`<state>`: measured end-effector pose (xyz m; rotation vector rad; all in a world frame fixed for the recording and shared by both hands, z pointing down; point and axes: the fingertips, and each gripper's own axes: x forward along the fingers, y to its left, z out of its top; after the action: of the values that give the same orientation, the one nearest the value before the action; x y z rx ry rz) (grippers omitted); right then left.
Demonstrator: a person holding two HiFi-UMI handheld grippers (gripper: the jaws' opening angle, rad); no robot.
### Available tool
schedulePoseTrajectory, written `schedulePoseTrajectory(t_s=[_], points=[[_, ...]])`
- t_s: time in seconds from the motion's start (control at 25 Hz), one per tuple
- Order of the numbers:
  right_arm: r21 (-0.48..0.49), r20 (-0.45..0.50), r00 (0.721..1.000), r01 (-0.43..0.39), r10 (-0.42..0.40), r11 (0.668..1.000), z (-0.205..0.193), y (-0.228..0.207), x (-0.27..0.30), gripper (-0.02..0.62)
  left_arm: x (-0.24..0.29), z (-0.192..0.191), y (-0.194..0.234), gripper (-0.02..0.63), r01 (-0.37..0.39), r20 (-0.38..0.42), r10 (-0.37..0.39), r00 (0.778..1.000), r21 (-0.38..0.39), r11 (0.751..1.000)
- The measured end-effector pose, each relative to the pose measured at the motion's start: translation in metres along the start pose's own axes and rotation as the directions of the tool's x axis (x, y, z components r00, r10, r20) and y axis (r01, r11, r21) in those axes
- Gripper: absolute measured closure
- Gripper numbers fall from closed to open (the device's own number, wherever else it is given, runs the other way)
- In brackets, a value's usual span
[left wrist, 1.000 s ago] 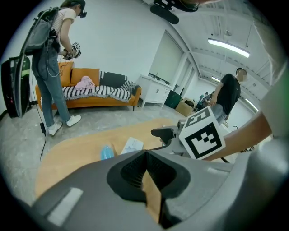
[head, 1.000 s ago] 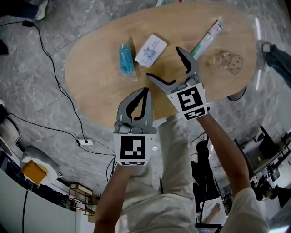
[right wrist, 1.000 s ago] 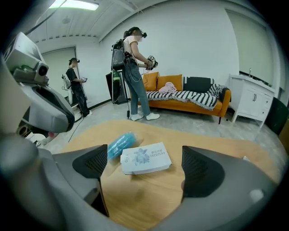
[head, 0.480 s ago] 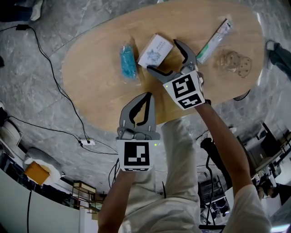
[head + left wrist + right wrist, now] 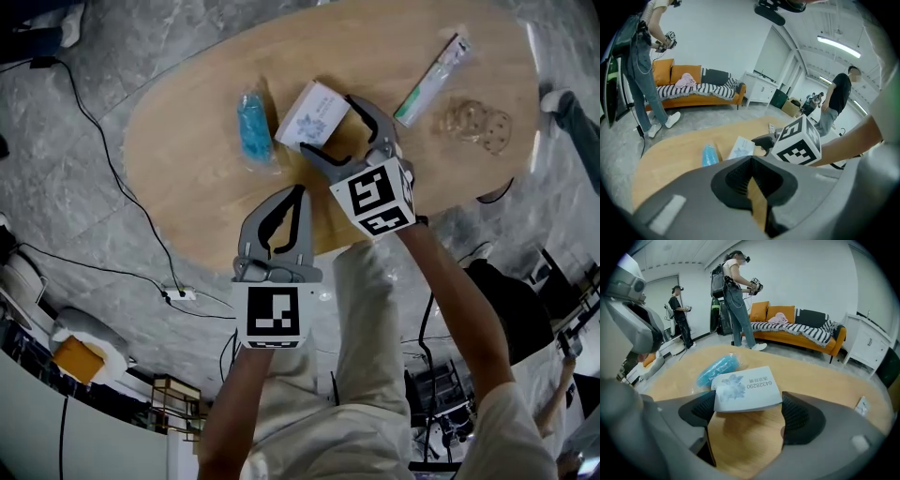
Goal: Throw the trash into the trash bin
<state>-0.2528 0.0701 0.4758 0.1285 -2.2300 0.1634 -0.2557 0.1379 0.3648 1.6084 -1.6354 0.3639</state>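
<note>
On the oval wooden table [image 5: 187, 178] lie a white printed packet [image 5: 307, 114], a blue wrapped packet [image 5: 251, 129], a long green-and-white wrapper [image 5: 429, 67] and a clear plastic piece [image 5: 478, 122]. My right gripper [image 5: 328, 127] is open, its fingers on either side of the white packet's near end. In the right gripper view the white packet [image 5: 746, 389] lies between the open jaws of the right gripper [image 5: 749, 420], with the blue packet [image 5: 717, 370] beyond. My left gripper [image 5: 298, 191] hovers over the table's near edge, shut and empty. No trash bin shows.
Black cables and a white power strip [image 5: 176, 293] lie on the grey marble floor left of the table. An orange sofa [image 5: 797, 336] and standing people [image 5: 736, 296] are beyond the table. My right gripper's marker cube [image 5: 797, 145] fills the left gripper view's middle.
My right gripper has moved left and forward across the table until its open jaws straddle the white packet. The left gripper has hardly shifted.
</note>
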Motion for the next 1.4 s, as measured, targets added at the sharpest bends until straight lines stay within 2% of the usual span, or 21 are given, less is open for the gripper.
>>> schedulePoseTrajectory(t_s=[0.32,0.88,1.2,1.4], points=[[0.082,0.047,0.998,0.036,-0.04,0.996,-0.005,-0.007,-0.029,0.132,0.001,-0.005,-0.023,0.606,0.02,-0.007,-0.02,1.0,0.039,0.999],[0.231,0.111,0.979,0.14,-0.169,0.963,-0.064,-0.035,-0.141,0.133,0.003,-0.007,-0.132,0.606,0.131,-0.015,-0.131,0.991,0.152,0.98],[0.326,0.117,0.955,0.223,-0.273,0.919,-0.118,-0.07,-0.209,0.133,0.021,-0.014,-0.205,0.606,0.194,-0.047,-0.188,0.981,0.229,0.954],[0.394,0.105,0.935,0.273,-0.338,0.878,-0.165,-0.092,-0.255,0.133,0.035,-0.025,-0.263,0.606,0.248,-0.081,-0.235,0.969,0.27,0.93]])
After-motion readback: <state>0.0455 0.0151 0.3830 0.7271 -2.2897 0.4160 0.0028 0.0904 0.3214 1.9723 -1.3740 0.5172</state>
